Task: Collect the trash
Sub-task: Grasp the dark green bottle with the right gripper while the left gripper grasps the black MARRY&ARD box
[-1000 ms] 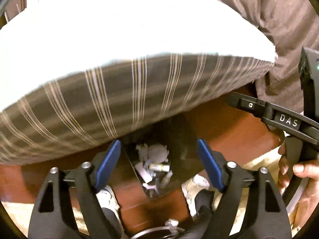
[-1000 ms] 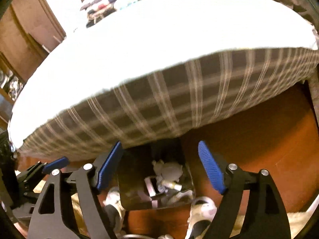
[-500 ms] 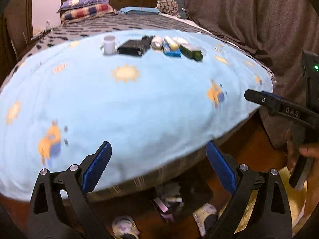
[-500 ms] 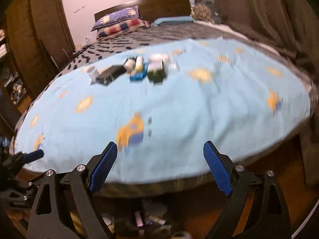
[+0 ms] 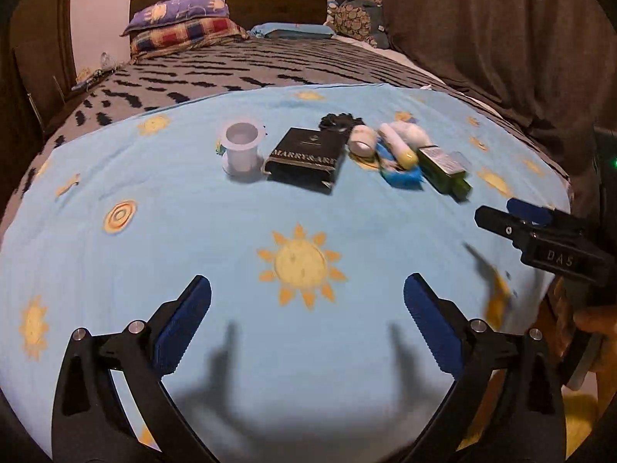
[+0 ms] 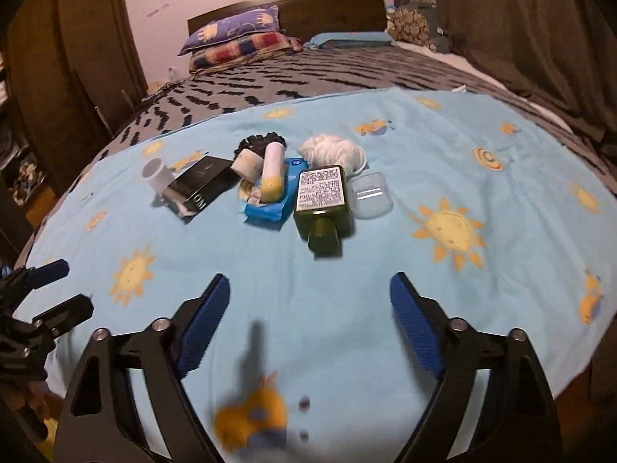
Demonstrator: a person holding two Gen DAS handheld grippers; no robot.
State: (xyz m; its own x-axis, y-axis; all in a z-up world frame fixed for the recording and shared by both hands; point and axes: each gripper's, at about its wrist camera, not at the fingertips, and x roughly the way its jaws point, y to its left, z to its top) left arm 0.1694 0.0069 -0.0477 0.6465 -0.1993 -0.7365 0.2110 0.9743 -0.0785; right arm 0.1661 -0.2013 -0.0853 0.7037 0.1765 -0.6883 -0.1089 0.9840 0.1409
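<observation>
Both grippers are hovering over the near edge of the blue sun-print blanket [image 5: 173, 231], nothing between the jaws of either. The left gripper [image 5: 307, 308] is standing wide apart, having just opened further. The right gripper [image 6: 309, 308] is also apart but has just been closing a little, still empty.

The trash is lying in a row at upper centre of both frames, well ahead of the tongs: white cup [image 5: 241, 146], black box [image 5: 306, 158], white-and-yellow tube [image 6: 272, 171] on a blue packet [image 6: 270, 204], green bottle [image 6: 323, 200], clear cap [image 6: 371, 195], white wad [image 6: 331, 150].

Key relation: in the right wrist view the green bottle is sitting almost straight ahead of the jaws, cap end pointing toward the camera, long axis running up-down in frame. In the left view it is lying off at upper right, angled. So the right gripper is looking nearer and better lined up for the bottle; the left one is more nearly facing the black box and cup.
</observation>
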